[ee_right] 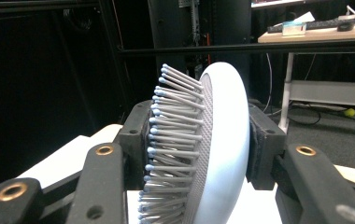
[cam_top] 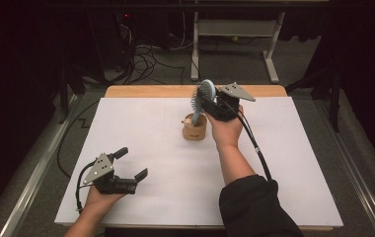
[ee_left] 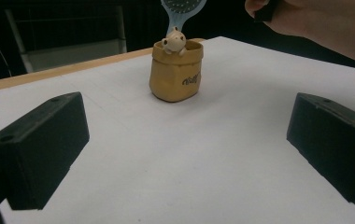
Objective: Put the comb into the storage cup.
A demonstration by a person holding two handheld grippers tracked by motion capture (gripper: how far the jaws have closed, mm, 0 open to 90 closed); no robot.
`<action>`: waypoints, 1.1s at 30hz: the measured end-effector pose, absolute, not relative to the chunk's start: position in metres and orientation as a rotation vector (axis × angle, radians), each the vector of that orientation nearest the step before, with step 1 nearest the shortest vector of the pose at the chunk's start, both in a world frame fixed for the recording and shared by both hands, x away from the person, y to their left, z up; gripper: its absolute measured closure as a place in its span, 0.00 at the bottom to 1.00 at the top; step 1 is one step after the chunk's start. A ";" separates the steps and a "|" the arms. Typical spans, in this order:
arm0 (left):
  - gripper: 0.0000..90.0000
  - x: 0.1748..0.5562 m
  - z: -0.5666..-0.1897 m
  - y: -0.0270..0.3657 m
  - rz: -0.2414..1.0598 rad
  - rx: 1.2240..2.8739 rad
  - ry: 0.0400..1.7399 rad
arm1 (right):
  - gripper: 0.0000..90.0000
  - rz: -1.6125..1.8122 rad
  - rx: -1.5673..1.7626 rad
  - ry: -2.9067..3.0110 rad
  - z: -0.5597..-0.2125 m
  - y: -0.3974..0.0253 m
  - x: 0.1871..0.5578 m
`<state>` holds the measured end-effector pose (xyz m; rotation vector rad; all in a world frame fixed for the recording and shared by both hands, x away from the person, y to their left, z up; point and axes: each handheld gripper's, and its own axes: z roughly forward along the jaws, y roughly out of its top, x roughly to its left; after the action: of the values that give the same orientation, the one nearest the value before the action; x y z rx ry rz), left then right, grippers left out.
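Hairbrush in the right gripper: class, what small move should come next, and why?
Probably lower it a little further, straight down. The right gripper is shut on the head of the blue hairbrush, whose handle points down into the tan bag-shaped holder beside the little bear figure. How deep the handle sits cannot be told, so letting go now might tip it. The left gripper rests open, well away.

Black tongs (cam_top: 132,164), black sleeve (cam_top: 254,205)
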<state>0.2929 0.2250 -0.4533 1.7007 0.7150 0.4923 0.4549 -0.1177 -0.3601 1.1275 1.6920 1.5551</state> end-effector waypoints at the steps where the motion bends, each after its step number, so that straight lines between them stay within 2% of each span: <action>1: 0.00 0.293 -0.453 0.225 0.493 1.702 0.714 | 0.58 1.554 1.131 1.694 -0.360 -0.118 0.455; 33: 0.00 0.293 -0.454 0.224 0.486 1.710 0.709 | 0.50 1.514 1.155 1.718 -0.358 -0.124 0.459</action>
<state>0.2929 0.2239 -0.4540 1.7098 0.7091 0.4862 0.4590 -0.1240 -0.3584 1.1554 1.7178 1.5141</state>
